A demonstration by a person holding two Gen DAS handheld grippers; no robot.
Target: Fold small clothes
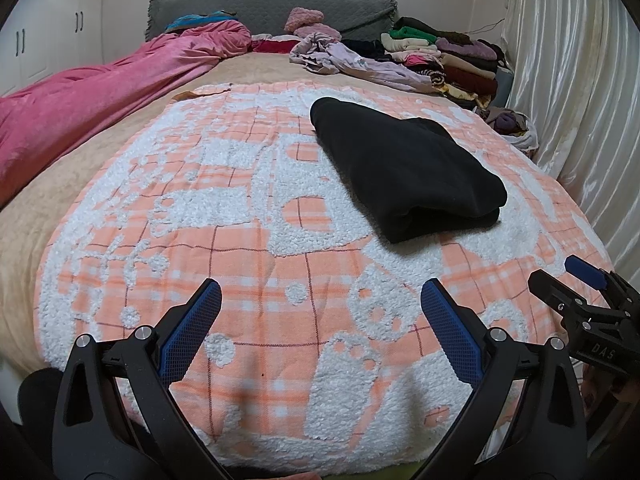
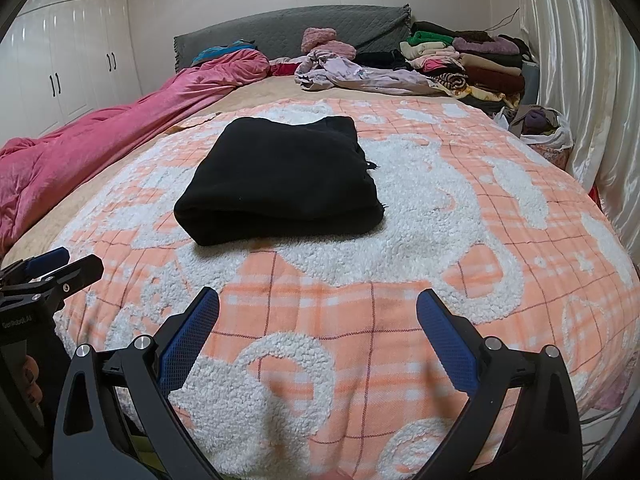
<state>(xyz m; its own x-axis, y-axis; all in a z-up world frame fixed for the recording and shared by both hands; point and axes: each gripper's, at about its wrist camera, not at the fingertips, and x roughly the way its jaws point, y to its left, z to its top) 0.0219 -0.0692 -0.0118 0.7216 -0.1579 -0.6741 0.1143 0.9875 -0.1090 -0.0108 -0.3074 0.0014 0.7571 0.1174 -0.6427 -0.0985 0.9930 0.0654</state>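
Note:
A black garment (image 1: pixel 404 168) (image 2: pixel 280 180) lies folded into a thick rectangle on the orange-and-white checked blanket (image 1: pixel 248 272) (image 2: pixel 440 248). My left gripper (image 1: pixel 322 292) hangs open over the blanket's near part, short of the garment, with nothing between its blue pads. My right gripper (image 2: pixel 318 304) is open too, also nearer than the garment and holding nothing. In the left wrist view the right gripper (image 1: pixel 568 276) shows at the right edge. In the right wrist view the left gripper (image 2: pixel 64 264) shows at the left edge, with a hand (image 2: pixel 32 380) below it.
A pink quilt (image 1: pixel 100 96) (image 2: pixel 100 140) runs along the bed's left side. Loose lilac clothes (image 1: pixel 360 62) (image 2: pixel 360 74) and stacks of folded clothes (image 1: pixel 460 60) (image 2: pixel 480 64) lie at the far right by the grey headboard (image 1: pixel 272 8). A bag of clothes (image 2: pixel 540 128) sits against the curtain (image 2: pixel 580 80).

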